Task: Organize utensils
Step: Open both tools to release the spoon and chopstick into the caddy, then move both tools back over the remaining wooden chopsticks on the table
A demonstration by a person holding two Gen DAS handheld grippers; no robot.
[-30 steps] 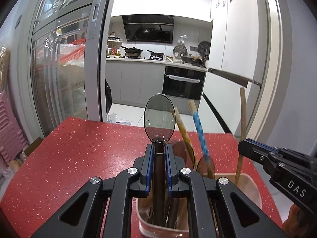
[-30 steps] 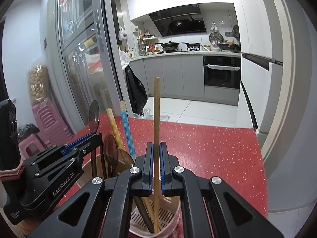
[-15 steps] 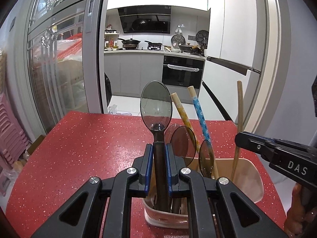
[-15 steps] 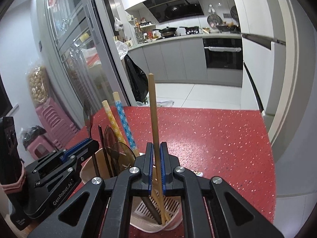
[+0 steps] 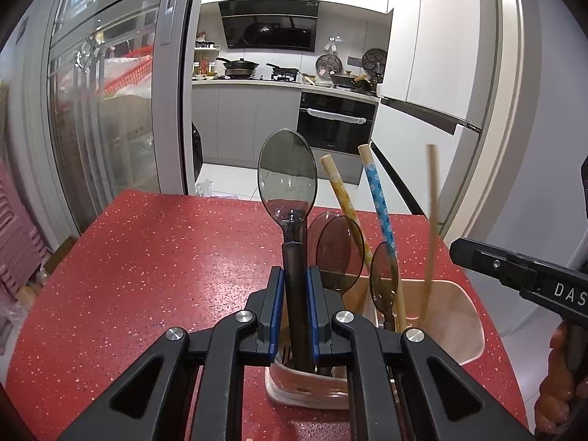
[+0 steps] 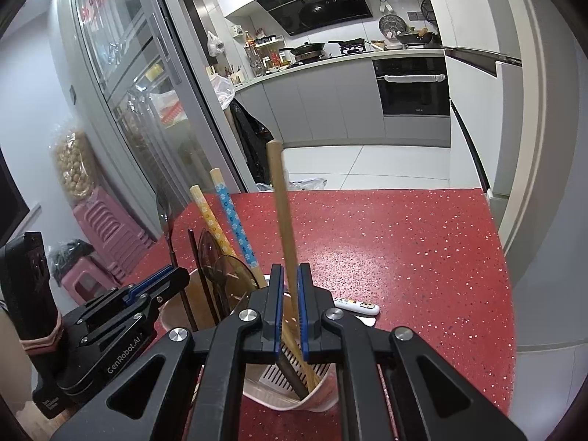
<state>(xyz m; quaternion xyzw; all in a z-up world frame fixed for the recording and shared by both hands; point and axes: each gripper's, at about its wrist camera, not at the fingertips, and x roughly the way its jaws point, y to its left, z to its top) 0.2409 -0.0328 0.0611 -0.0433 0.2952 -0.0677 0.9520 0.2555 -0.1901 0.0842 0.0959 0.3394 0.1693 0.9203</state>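
Note:
A beige utensil holder point(image 5: 455, 316) stands on the red speckled table point(image 5: 147, 275). My left gripper point(image 5: 294, 294) is shut on the dark handle of a smoky clear spoon point(image 5: 287, 187), whose lower end is inside the holder. My right gripper point(image 6: 288, 294) has opened slightly around a plain wooden chopstick point(image 6: 281, 205) that leans loose between the jaws, its tip in the holder point(image 6: 323, 397). Two more smoky spoons point(image 5: 340, 253), a yellow chopstick point(image 5: 340, 193) and a blue chopstick point(image 5: 378, 202) stand in the holder. The wooden chopstick point(image 5: 431, 220) looks blurred in the left wrist view.
A small white patterned item point(image 6: 356, 305) lies on the table just beyond the holder. The table's far edge point(image 6: 367, 192) faces the kitchen floor. Pink stools point(image 6: 106, 235) stand at the left. A glass sliding door point(image 5: 110, 110) is on the left.
Both grippers have lowered and drawn back, sinking the utensils deeper into the holder. The right jaws have parted a little and the wooden chopstick now tilts free between them.

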